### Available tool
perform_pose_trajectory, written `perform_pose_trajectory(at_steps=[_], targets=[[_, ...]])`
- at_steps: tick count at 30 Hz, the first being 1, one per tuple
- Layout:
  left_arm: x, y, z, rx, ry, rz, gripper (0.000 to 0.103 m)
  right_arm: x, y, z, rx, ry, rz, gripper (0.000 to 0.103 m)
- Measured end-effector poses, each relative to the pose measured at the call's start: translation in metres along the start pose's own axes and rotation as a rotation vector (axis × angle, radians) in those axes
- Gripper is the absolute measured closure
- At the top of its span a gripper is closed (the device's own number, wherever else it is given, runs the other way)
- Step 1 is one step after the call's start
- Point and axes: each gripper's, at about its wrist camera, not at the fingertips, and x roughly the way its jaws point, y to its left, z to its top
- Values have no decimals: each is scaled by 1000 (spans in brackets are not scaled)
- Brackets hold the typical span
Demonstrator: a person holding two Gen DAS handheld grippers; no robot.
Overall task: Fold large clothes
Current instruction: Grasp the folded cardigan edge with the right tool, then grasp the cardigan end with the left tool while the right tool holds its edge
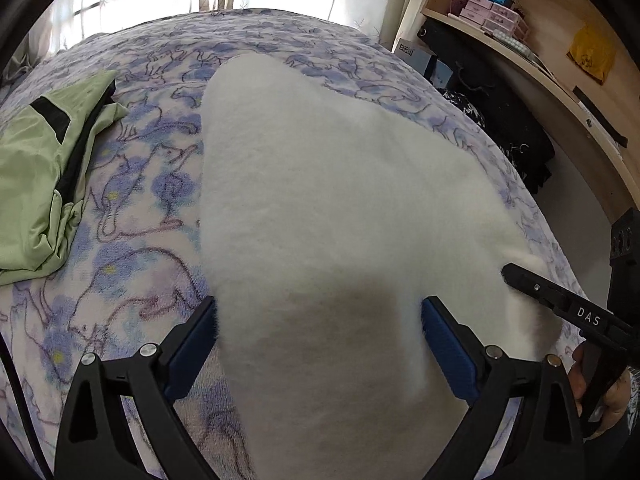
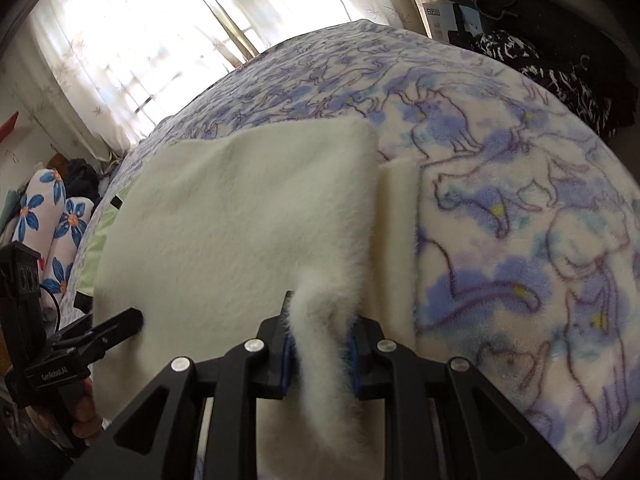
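A white fleece garment [image 1: 320,184] lies spread on the bed, partly folded, with a narrow strip [image 2: 400,216] showing along its right side. My left gripper [image 1: 320,324] hovers over its near end, open, its blue pads [image 1: 448,348] wide apart with the fleece beneath them. In the right wrist view my right gripper [image 2: 320,332] is shut on a bunched ridge of the white fleece [image 2: 240,216], which stands up between the pads. The right gripper [image 1: 516,276] also shows at the garment's right edge in the left wrist view. My left gripper [image 2: 132,316] rests at the fleece's left edge.
A purple cat-print blanket [image 1: 132,280] covers the bed. A green garment with black trim [image 1: 44,176] lies crumpled at the left. Wooden shelves [image 1: 560,40] and dark bags [image 1: 492,112] stand to the right. Flowered pillows [image 2: 48,224] and a curtained window [image 2: 160,20] lie beyond.
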Motion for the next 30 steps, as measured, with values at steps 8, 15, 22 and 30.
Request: perform_pose_trajectory(at_steps=[8,15,22,30], targets=[[-43,-7,1,57,-63,37,6,-45,16,9,-17,-60,-41,74],[-47,-5,56,72,-143,41,33,-31,42,60,-89,-110,-32,74],[4,7,94,39,-144,49,64,47,54,102,-62,6,-24,74],[26,9,93,141,-142,124,74,60,9,95,-25,2,-118,90]])
